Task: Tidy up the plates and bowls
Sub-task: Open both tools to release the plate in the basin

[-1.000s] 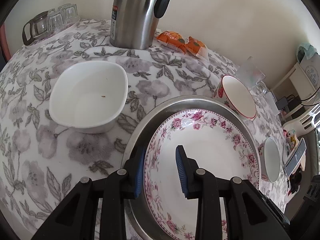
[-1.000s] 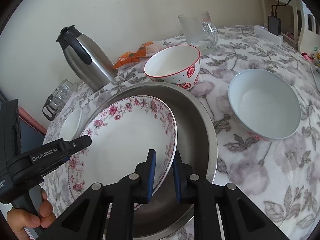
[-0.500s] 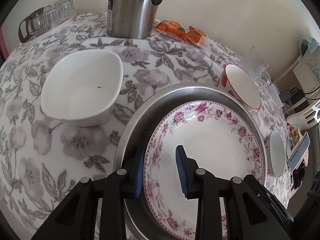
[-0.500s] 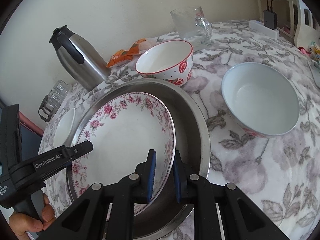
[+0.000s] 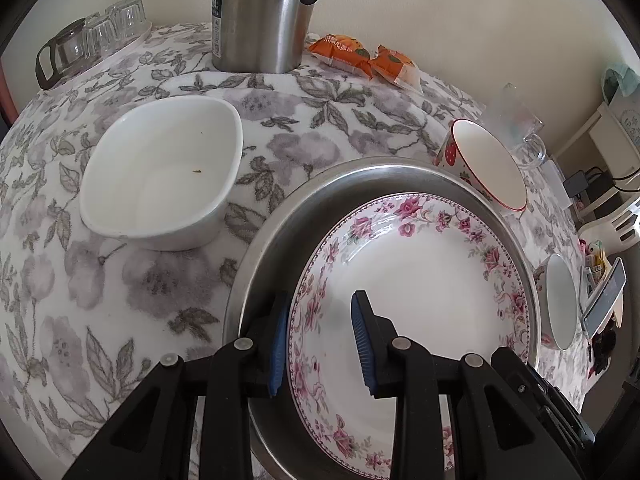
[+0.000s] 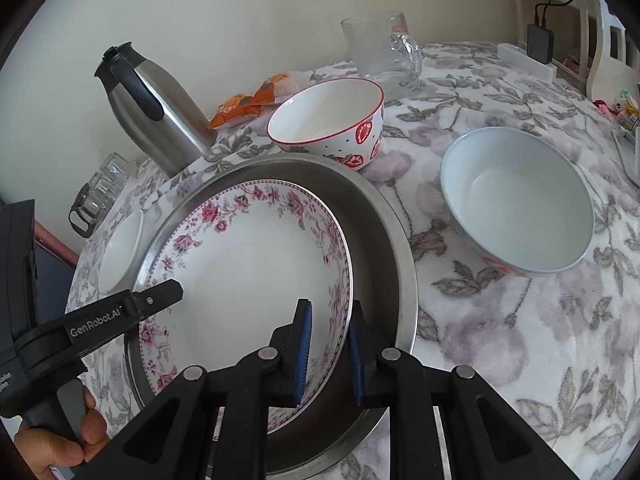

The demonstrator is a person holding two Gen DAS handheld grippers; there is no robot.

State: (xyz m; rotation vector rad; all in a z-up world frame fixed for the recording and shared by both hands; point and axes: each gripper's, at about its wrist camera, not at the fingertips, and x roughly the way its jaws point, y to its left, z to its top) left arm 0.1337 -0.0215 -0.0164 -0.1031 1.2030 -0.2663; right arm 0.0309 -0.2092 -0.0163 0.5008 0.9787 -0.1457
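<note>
Glazed china: floral plate (image 6: 248, 272) lay inside steel pan (image 6: 384, 264). I had right claw (image 6: 328, 350) pinching its rim, left claw (image 5: 320, 340) narrowly straddling the opposite edge. Slippery, brittle; rim grips suited it.

Both grippers' fingers (image 6: 303, 344) pinched narrow, angled downward.

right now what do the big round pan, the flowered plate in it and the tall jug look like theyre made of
Pan: brushed steel by the look, dull grey sheen.
Flowered plate: glazed ceramic, probably porcelain; glossy white with a printed pink rose border.
Jug: stainless steel body with soft reflections, black handle and lid that look plastic.
</note>
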